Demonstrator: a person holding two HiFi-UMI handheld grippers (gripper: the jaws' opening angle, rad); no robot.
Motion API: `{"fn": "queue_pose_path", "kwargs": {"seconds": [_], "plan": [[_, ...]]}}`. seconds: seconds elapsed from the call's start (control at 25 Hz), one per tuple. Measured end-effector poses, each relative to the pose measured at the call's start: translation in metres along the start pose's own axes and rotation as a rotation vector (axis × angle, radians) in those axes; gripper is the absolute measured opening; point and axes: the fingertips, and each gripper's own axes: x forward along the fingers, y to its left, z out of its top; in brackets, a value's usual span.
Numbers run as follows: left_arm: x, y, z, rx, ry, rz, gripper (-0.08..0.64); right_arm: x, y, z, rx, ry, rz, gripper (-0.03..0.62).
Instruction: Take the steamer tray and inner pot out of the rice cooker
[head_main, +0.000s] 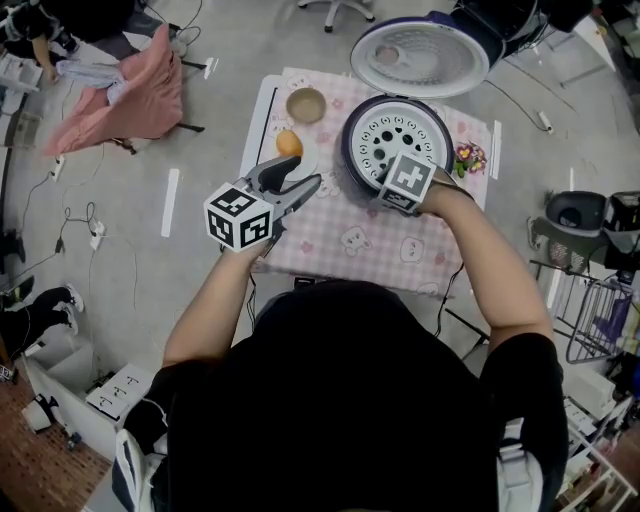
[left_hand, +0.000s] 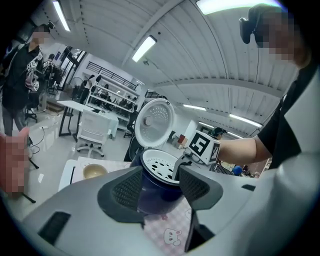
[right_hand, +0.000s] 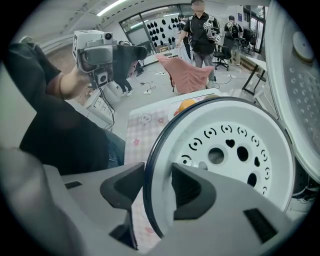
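The dark blue rice cooker (head_main: 350, 150) stands open on the checked table, its lid (head_main: 420, 55) tipped back. A white perforated steamer tray (head_main: 395, 135) (right_hand: 235, 150) sits in its top; the inner pot beneath is hidden. My right gripper (head_main: 388, 186) (right_hand: 159, 187) points steeply down at the cooker's near edge. One pad is outside the thin dark rim and the other inside against the tray's white wall, closed on that rim. My left gripper (head_main: 303, 175) (left_hand: 159, 187) hovers open left of the cooker, holding nothing and aimed at the cooker (left_hand: 150, 192).
A beige bowl (head_main: 306, 104) and an orange (head_main: 289, 143) on a white plate lie left of the cooker. Small flowers (head_main: 468, 157) sit at its right. The table (head_main: 340, 245) has bare cloth in front. People, chairs and a pink-draped stand fill the room around.
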Motion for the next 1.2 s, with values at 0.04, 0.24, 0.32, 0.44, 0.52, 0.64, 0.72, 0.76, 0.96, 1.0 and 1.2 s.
{"fn": "queue_pose_path", "kwargs": {"seconds": [0.04, 0.24, 0.32, 0.44, 0.52, 0.64, 0.72, 0.76, 0.96, 1.0, 1.2], "plan": [[0.001, 0.000, 0.000, 0.000, 0.001, -0.001, 0.247, -0.001, -0.003, 0.001, -0.012, -0.006, -0.013, 0.180], [0.005, -0.003, 0.002, 0.003, 0.001, -0.011, 0.247, -0.008, 0.002, -0.006, -0.012, 0.014, -0.017, 0.166], [0.007, -0.005, 0.002, 0.006, 0.003, -0.017, 0.247, -0.013, 0.011, -0.014, 0.019, 0.048, -0.002, 0.151], [0.008, -0.007, 0.000, 0.006, 0.008, -0.029, 0.245, -0.023, 0.000, -0.008, -0.023, 0.027, -0.080, 0.097], [0.008, -0.008, 0.001, 0.008, 0.011, -0.034, 0.244, -0.025, -0.001, -0.010, -0.024, 0.035, -0.088, 0.095], [0.009, -0.011, 0.000, 0.013, 0.013, -0.040, 0.244, -0.027, 0.010, -0.025, 0.020, 0.075, -0.057, 0.087], [0.009, -0.014, 0.000, 0.016, 0.015, -0.044, 0.244, -0.032, 0.008, -0.028, 0.026, 0.075, -0.079, 0.063], [0.008, -0.015, 0.001, 0.017, 0.016, -0.045, 0.244, -0.035, 0.004, -0.026, 0.015, 0.066, -0.107, 0.061], [0.007, -0.020, 0.003, 0.020, 0.016, -0.059, 0.244, -0.051, -0.015, -0.012, -0.091, 0.035, -0.274, 0.046], [0.007, -0.022, 0.003, 0.021, 0.017, -0.061, 0.244, -0.054, -0.015, -0.012, -0.096, 0.029, -0.287, 0.044], [0.003, -0.032, 0.005, 0.031, 0.020, -0.071, 0.243, -0.065, -0.009, -0.009, -0.087, -0.012, -0.315, 0.034]]}}
